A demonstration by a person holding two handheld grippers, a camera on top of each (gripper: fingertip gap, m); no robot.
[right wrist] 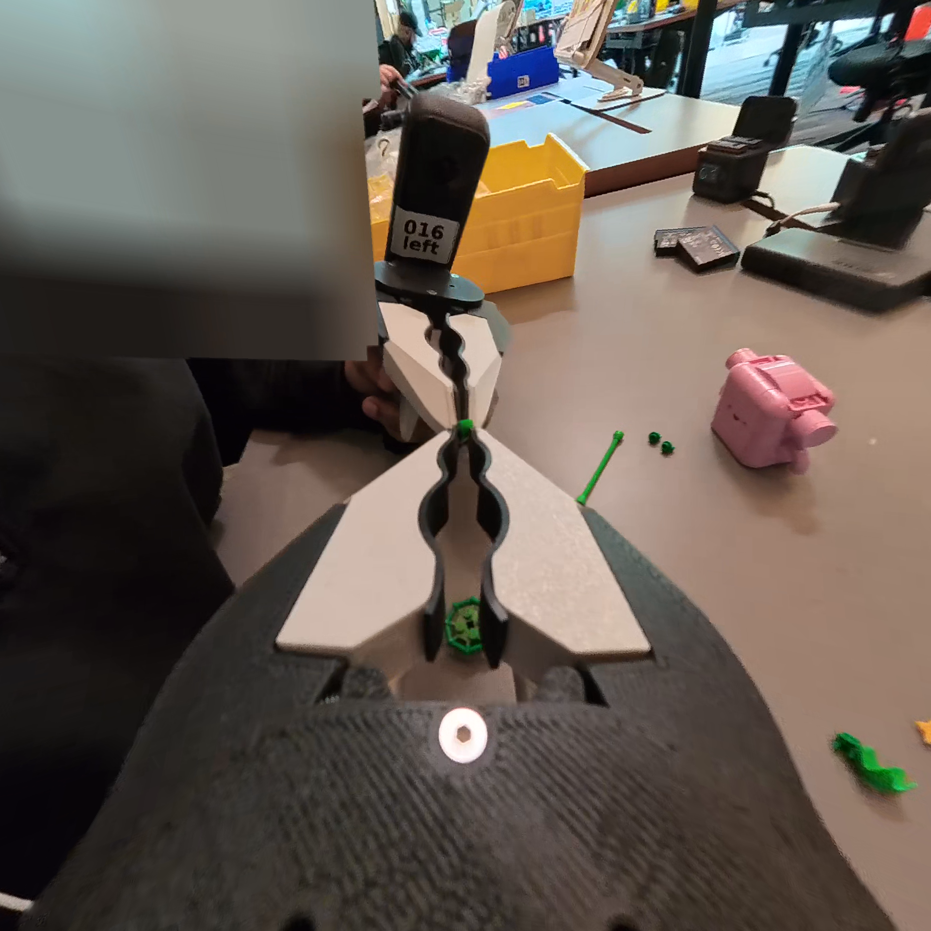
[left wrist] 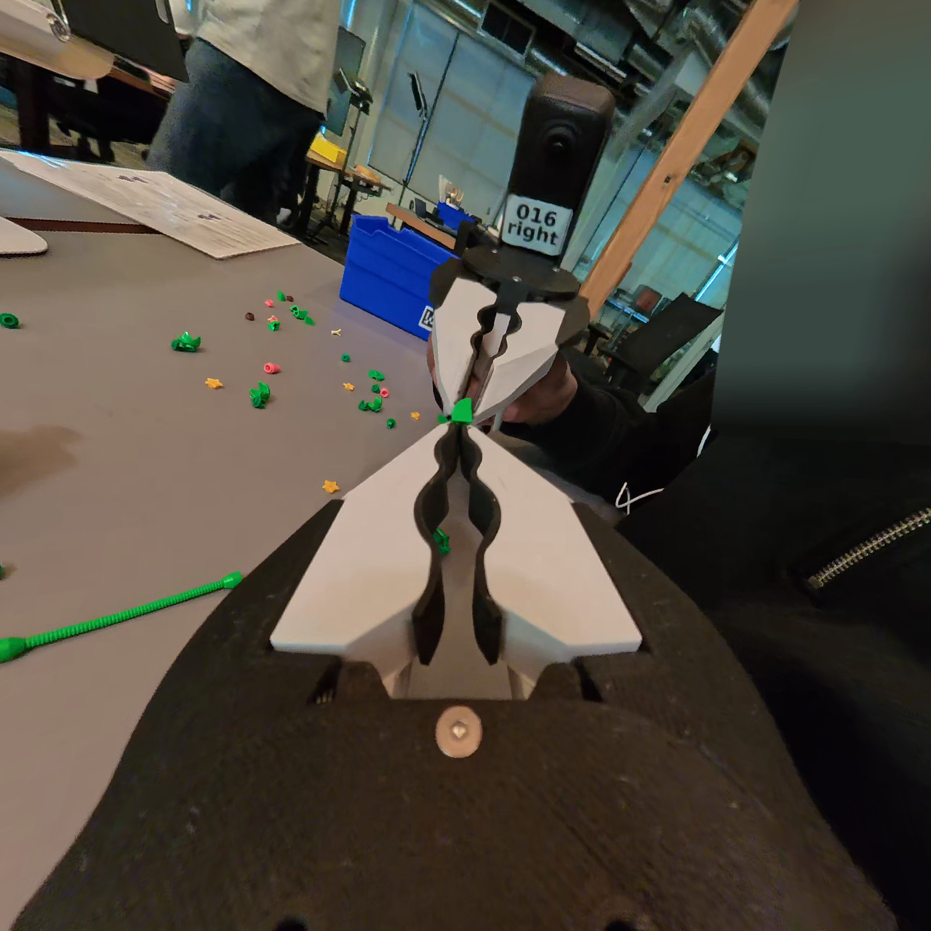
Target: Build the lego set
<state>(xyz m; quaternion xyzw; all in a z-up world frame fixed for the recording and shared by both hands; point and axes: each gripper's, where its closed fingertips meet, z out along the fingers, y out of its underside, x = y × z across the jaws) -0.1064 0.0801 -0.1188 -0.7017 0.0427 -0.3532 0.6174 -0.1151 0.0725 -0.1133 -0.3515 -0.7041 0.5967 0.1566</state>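
My two grippers meet tip to tip above the grey table. My left gripper is shut on a small green lego piece at its tips. My right gripper is shut on a green leaf piece and presses it against the left one's piece. How the two pieces join is hidden by the fingertips. A long green flexible stem lies on the table, also in the right wrist view. A round green piece shows on the table through the right fingers' gap.
Several loose green, pink and yellow lego bits are scattered on the table. An instruction sheet and a blue bin sit behind them. A pink block figure, a yellow bin, black devices and a green leafy piece are nearby. Only a small space, under 4 cm, lies between the two pairs of fingers. From either gripper's tips it is about 15 cm to the pink block figure.
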